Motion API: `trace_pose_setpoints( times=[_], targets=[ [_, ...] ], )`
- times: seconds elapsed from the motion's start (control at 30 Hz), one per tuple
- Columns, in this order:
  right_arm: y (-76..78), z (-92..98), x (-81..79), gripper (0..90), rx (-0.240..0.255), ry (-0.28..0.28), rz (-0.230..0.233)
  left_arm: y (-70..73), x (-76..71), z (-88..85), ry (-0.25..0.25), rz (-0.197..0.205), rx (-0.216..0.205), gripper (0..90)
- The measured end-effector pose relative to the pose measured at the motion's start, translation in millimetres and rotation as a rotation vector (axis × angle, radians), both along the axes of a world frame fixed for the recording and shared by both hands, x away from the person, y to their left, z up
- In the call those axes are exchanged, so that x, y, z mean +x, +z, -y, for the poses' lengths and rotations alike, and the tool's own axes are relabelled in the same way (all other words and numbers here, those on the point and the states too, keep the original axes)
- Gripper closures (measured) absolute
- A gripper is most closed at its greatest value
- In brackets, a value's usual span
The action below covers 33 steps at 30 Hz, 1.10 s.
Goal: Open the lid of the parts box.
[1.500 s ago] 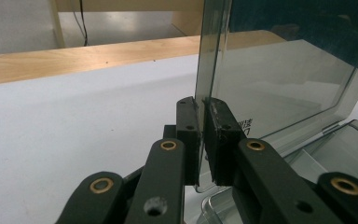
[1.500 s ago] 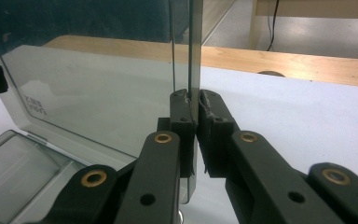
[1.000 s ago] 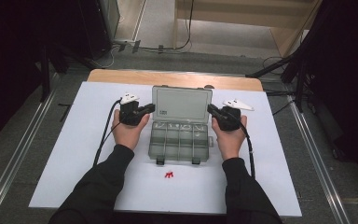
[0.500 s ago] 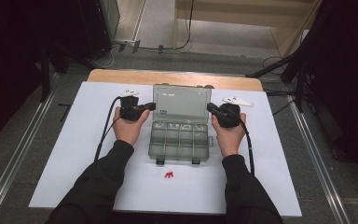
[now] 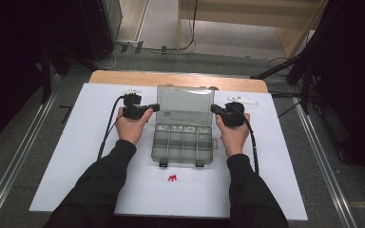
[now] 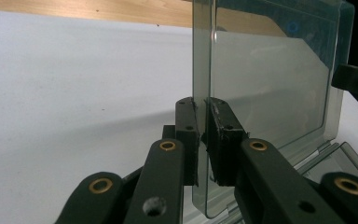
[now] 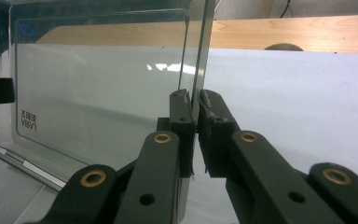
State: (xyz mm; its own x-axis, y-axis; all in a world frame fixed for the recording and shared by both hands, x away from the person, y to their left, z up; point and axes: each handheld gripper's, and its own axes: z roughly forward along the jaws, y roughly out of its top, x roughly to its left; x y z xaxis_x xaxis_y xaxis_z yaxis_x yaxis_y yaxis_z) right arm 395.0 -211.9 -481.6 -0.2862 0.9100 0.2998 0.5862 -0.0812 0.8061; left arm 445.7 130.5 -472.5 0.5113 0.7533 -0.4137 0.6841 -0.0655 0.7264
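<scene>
A white sheet (image 5: 76, 156) covers the table, a strip of pale wood (image 5: 171, 78) showing along the far edge, grey floor and dark stands all around. Dead centre sits the organiser box (image 5: 183, 145) — smoky, translucent plastic, its base split into small square compartments, two dark latches on the near edge. Its lid (image 5: 184, 105) stands upright, a flat clear panel with rounded corners and a small printed label low down. The left gripper (image 5: 147, 109) is clenched on the lid's left edge; in the left gripper view its matte black pads (image 6: 221, 135) pinch the thin plastic wall. The right gripper (image 5: 217, 110) is clamped on the opposite edge — same squeeze, brass rivets glinting on the jointed arms. Both hands sit level, either side of the box. A tiny red thing (image 5: 172, 178) lies on the sheet just in front of the latches, too small to tell what it is.
</scene>
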Motion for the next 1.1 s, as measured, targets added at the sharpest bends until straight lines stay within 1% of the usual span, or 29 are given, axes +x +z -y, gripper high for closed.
trace_pose_setpoints(
  times=[0.07, 0.1, 0.13, 0.17, 0.2, 0.27, 0.37, 0.5, 0.57, 0.7, 0.87, 0.93, 0.97, 1.1],
  targets=[
    [-0.2, 0.1, 0.5, 85.2, 0.002, -0.002, -0.004, 0.0, 0.5, 0.0, 0.001, -0.003, 0.003, 83.0],
    [-0.9, 0.8, 1.7, 85.2, 0.008, -0.002, -0.011, 0.8, -0.3, 1.9, 0.004, 0.015, 0.021, 82.9],
    [-0.9, 0.8, 1.7, 85.2, 0.008, -0.002, -0.011, 0.8, -0.3, 1.9, 0.004, 0.015, 0.021, 82.9],
    [-2.5, 2.0, 3.4, 85.1, 0.021, -0.003, -0.014, 0.6, 0.8, 2.4, 0.007, 0.007, 0.013, 82.9],
    [-2.5, 2.0, 3.4, 85.1, 0.021, -0.003, -0.014, 0.6, 0.8, 2.4, 0.007, 0.007, 0.013, 82.9],
    [-4.1, 3.2, 4.9, 85.1, 0.032, -0.001, -0.019, -0.8, 3.9, 0.8, 0.001, -0.015, 0.001, 82.8],
    [-5.0, 3.1, 6.4, 85.0, 0.029, -0.001, -0.029, -1.8, 5.4, 0.2, 0.005, -0.034, -0.014, 82.7],
    [-6.0, 3.2, 7.8, 85.0, 0.029, 0.001, -0.034, -2.7, 7.2, -0.4, 0.001, -0.046, -0.017, 82.4],
    [-6.7, 3.2, 8.7, 84.9, 0.026, 0.002, -0.036, -3.8, 8.7, -0.4, 0.003, -0.059, -0.026, 82.2],
    [-7.6, 3.1, 9.9, 84.9, 0.031, -0.001, -0.043, -5.4, 10.0, -1.2, 0.005, -0.069, -0.033, 82.1],
    [-9.0, 3.1, 11.1, 84.8, 0.033, -0.002, -0.047, -6.7, 11.1, -1.3, 0.006, -0.075, -0.030, 81.6],
    [-10.2, 3.8, 12.0, 84.8, 0.035, -0.001, -0.052, -7.4, 11.6, -1.4, 0.006, -0.082, -0.036, 81.5],
    [-10.5, 3.7, 12.1, 84.8, 0.036, -0.002, -0.054, -8.2, 12.1, -1.0, 0.014, -0.090, -0.037, 81.3],
    [-12.0, 3.9, 13.0, 84.8, 0.041, -0.002, -0.053, -9.5, 13.3, -1.8, 0.013, -0.098, -0.041, 81.2]
  ],
)
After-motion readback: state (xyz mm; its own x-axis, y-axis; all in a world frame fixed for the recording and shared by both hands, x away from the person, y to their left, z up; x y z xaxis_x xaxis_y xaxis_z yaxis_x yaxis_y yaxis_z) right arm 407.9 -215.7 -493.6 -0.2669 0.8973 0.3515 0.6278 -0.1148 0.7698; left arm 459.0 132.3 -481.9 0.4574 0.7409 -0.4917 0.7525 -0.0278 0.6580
